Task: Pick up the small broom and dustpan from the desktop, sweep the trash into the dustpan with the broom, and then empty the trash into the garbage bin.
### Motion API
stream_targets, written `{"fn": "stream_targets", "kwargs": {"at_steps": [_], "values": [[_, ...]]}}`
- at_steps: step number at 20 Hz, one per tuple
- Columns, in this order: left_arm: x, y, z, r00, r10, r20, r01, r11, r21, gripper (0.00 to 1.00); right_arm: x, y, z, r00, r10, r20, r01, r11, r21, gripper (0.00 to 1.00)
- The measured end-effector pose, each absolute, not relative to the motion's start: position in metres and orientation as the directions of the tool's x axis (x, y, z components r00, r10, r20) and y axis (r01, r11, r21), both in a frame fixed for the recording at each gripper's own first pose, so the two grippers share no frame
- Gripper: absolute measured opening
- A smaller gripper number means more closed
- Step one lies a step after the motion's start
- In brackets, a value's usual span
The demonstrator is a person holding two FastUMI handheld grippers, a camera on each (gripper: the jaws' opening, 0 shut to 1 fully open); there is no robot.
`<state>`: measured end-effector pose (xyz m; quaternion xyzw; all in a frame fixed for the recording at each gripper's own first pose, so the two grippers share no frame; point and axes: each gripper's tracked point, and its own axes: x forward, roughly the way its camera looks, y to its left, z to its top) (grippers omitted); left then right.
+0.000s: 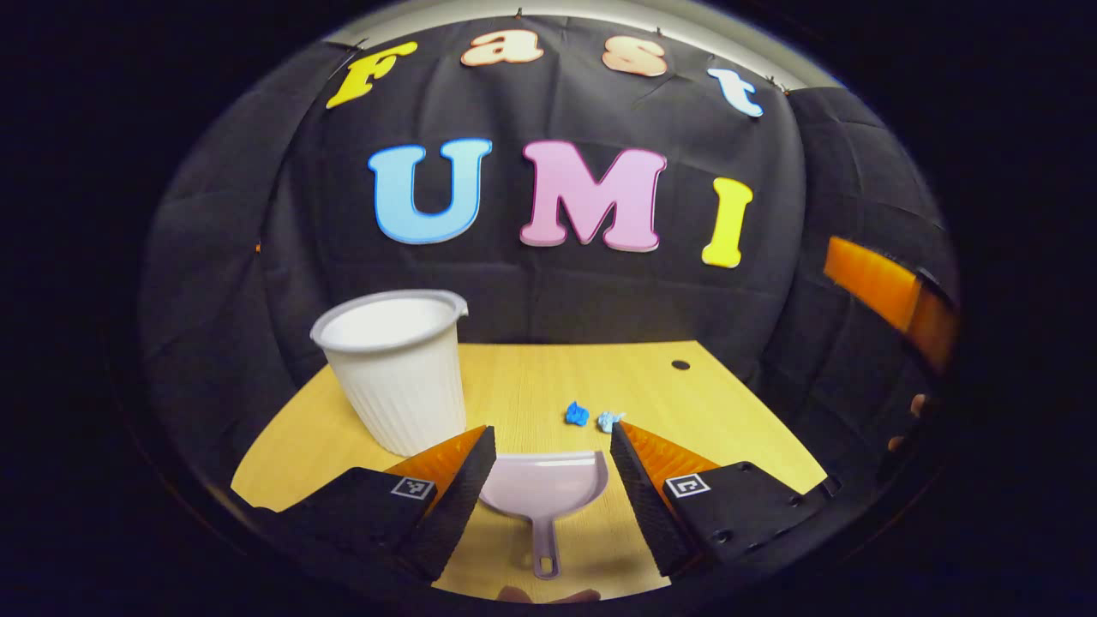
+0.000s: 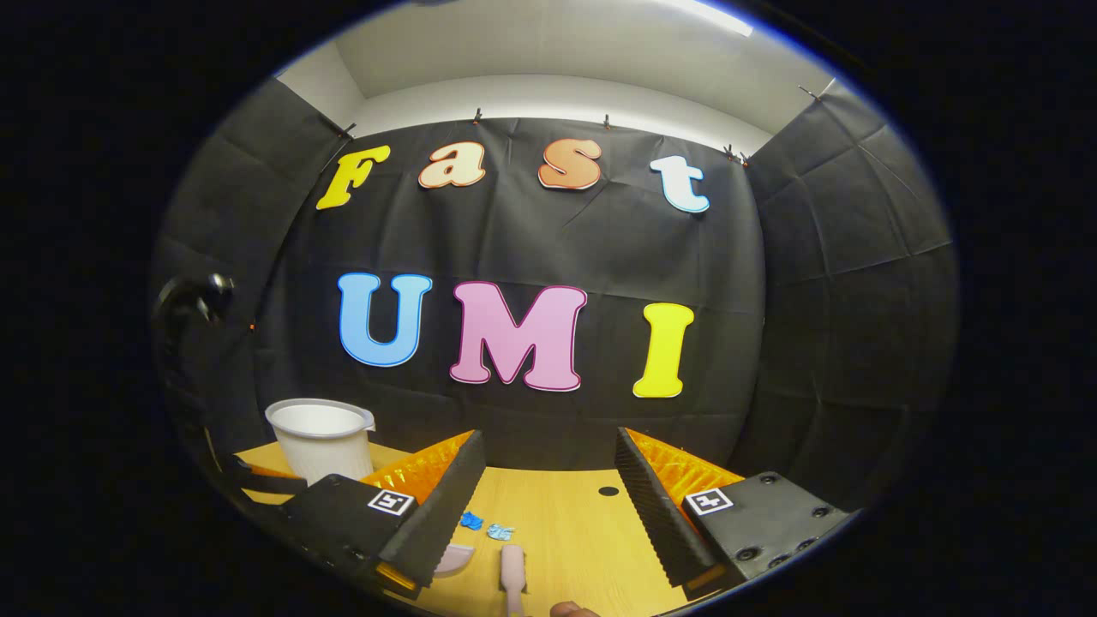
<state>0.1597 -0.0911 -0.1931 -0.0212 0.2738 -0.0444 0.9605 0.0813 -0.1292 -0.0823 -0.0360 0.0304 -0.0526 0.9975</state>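
Note:
A pale lilac dustpan (image 1: 544, 484) lies flat on the wooden desk (image 1: 728, 428), its handle pointing toward me. My left gripper (image 1: 552, 428) hovers open just above it, one finger on each side, touching nothing. Two crumpled blue scraps of trash (image 1: 577, 414) lie just beyond the pan. The white ribbed garbage bin (image 1: 398, 368) stands upright to the left. In the right gripper view, my right gripper (image 2: 548, 437) is open and held higher. Below it lie the scraps (image 2: 471, 519), a corner of the dustpan (image 2: 454, 557) and a pink handle (image 2: 512, 574), apparently the broom's.
The desk (image 2: 583, 531) has a small dark hole (image 1: 680, 365) near its far right corner. Black cloth walls close the booth at the back and sides. The other gripper (image 1: 891, 300) and a hand (image 1: 917, 403) show at the far right of the left gripper view.

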Motion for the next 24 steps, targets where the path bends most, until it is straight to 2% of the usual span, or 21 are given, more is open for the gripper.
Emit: {"fn": "stream_targets", "kwargs": {"at_steps": [2,6,12,15,16,19,22,23,24], "values": [[0.143,-0.098,-0.24,0.705,-0.111,-0.701,0.066,0.994,-0.091,0.81,0.091,-0.139,-0.098,0.992,-0.096,-0.084,0.087,0.991,-0.101,0.99],[0.134,-0.097,-0.305,0.48,-0.108,-0.87,-0.005,0.992,-0.126,0.83,0.103,-0.15,-0.132,0.984,-0.09,-0.155,0.074,0.992,-0.106,0.99],[0.143,-0.087,-0.35,0.229,-0.065,-0.971,-0.058,0.995,-0.081,0.83,0.115,-0.144,-0.186,0.958,-0.001,-0.285,-0.023,0.997,-0.078,0.98],[0.157,-0.082,-0.359,0.154,-0.024,-0.988,-0.063,0.997,-0.034,0.83,0.122,-0.147,-0.201,0.941,0.022,-0.338,-0.034,0.999,-0.029,0.99],[0.158,-0.08,-0.361,0.124,-0.016,-0.992,-0.057,0.998,-0.024,0.72,0.124,-0.147,-0.206,0.933,0.03,-0.36,-0.035,0.999,-0.007,0.99],[0.159,-0.085,-0.367,0.043,-0.028,-0.999,-0.031,0.999,-0.03,0.65,0.124,-0.144,-0.22,0.91,0.051,-0.412,-0.032,0.998,0.053,0.99],[0.166,-0.085,-0.373,0.002,-0.024,-1.0,-0.012,1.0,-0.024,0.41,0.125,-0.142,-0.234,0.885,0.061,-0.461,-0.041,0.998,0.053,0.99],[0.167,-0.086,-0.38,-0.016,-0.032,-0.999,-0.006,0.999,-0.032,0.43,0.124,-0.141,-0.237,0.878,0.063,-0.475,-0.045,0.998,0.048,0.99],[0.166,-0.086,-0.376,-0.028,-0.044,-0.999,0.001,0.999,-0.044,0.31,0.123,-0.14,-0.243,0.867,0.06,-0.495,-0.045,0.998,0.042,0.99]]}}
